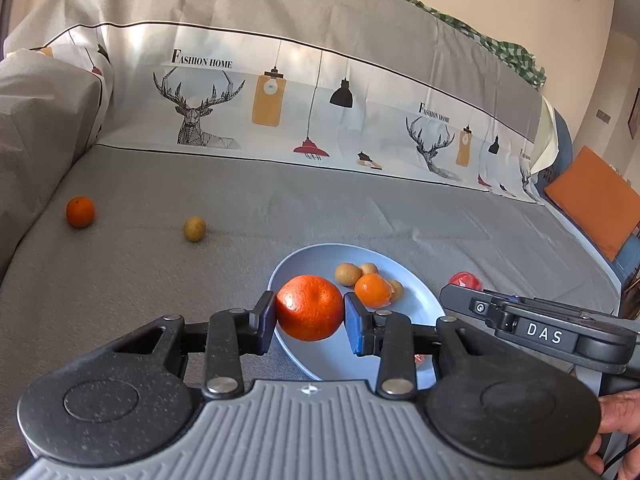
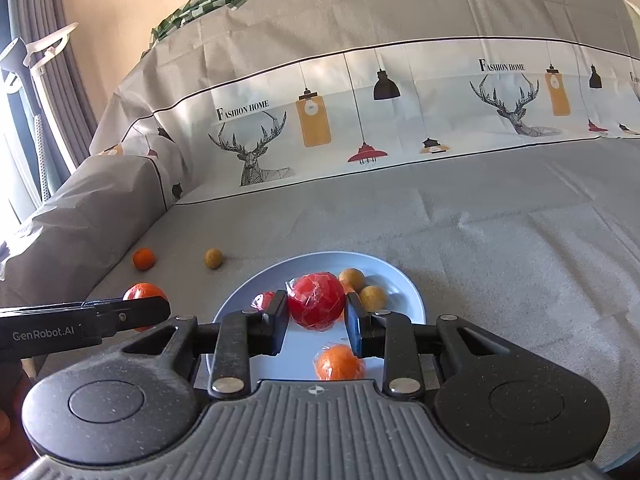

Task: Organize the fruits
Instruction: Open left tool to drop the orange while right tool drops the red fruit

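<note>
My left gripper (image 1: pixel 310 314) is shut on a large orange (image 1: pixel 309 307) and holds it above the near left edge of the blue plate (image 1: pixel 416 304). My right gripper (image 2: pixel 317 312) is shut on a red wrapped fruit (image 2: pixel 316 300) over the same plate (image 2: pixel 404 284). The plate holds a small orange (image 1: pixel 373 290), several brown round fruits (image 1: pixel 348 273), a wrapped orange (image 2: pixel 340 362) and a small red wrapped piece (image 2: pixel 263 300). A small orange (image 1: pixel 80 211) and a brown fruit (image 1: pixel 194 229) lie loose on the grey sofa seat at far left.
The grey cover (image 1: pixel 200 184) spreads over the sofa seat, with a printed deer backrest (image 1: pixel 280 92) behind. A covered armrest (image 1: pixel 36 120) rises at left. An orange cushion (image 1: pixel 596 196) lies at far right. Curtains (image 2: pixel 48 80) hang at left.
</note>
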`<state>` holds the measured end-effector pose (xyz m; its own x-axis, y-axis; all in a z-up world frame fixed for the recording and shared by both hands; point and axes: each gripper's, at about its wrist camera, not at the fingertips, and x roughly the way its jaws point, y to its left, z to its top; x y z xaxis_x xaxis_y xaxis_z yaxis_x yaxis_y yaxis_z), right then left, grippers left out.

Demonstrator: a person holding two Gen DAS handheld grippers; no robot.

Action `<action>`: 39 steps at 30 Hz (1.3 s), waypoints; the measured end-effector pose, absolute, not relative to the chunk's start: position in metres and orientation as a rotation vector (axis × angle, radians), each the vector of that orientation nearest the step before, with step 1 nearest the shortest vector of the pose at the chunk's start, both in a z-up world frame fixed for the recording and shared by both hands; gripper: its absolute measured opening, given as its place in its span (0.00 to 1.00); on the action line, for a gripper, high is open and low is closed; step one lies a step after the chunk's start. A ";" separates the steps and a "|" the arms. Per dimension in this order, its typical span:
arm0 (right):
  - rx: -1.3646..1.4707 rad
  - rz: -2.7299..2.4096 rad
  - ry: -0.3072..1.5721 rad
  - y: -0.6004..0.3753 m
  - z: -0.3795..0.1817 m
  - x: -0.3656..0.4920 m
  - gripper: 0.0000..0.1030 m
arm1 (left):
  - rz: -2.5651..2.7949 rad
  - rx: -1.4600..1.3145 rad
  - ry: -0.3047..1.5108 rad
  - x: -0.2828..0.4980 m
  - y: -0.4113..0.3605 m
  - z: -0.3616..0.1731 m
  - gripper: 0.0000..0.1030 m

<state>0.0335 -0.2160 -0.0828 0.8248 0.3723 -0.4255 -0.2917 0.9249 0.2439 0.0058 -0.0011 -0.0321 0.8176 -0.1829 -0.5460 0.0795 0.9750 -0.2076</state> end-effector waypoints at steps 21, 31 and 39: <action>0.194 0.322 0.466 -0.218 -0.082 0.034 0.30 | -0.147 -0.175 0.613 0.008 -0.005 -0.038 0.39; 0.239 0.312 0.477 -0.225 -0.083 0.038 0.30 | -0.186 -0.134 0.629 0.011 -0.013 -0.043 0.39; 0.207 0.349 0.495 -0.218 -0.085 0.039 0.30 | -0.211 -0.105 0.639 0.012 -0.023 -0.048 0.39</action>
